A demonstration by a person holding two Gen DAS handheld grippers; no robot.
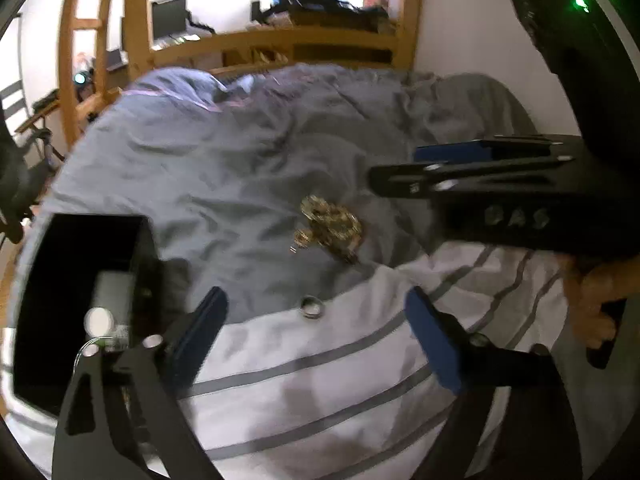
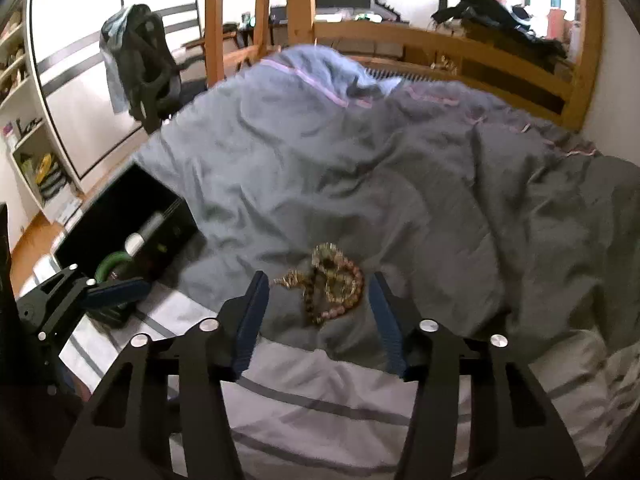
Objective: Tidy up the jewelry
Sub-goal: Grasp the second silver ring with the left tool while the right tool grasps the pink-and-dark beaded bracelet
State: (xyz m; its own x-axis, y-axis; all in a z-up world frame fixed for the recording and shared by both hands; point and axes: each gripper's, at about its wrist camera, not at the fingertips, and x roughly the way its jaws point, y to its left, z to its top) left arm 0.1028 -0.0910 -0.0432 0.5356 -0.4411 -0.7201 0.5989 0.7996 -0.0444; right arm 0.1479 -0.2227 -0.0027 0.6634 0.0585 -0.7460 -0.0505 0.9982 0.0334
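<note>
Black box stands open left of the jewelry pile on the bed, holding a green ring. Left gripper and right gripper both spread, empty; silver ring nearby.

Gold jewelry; grey duvet

One ring, one jewelry pile, one box.

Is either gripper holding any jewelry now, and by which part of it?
Nothing is held. Both the left gripper and the right gripper have open, empty jaws. The bracelets and the ring lie loose on the bed.
</note>
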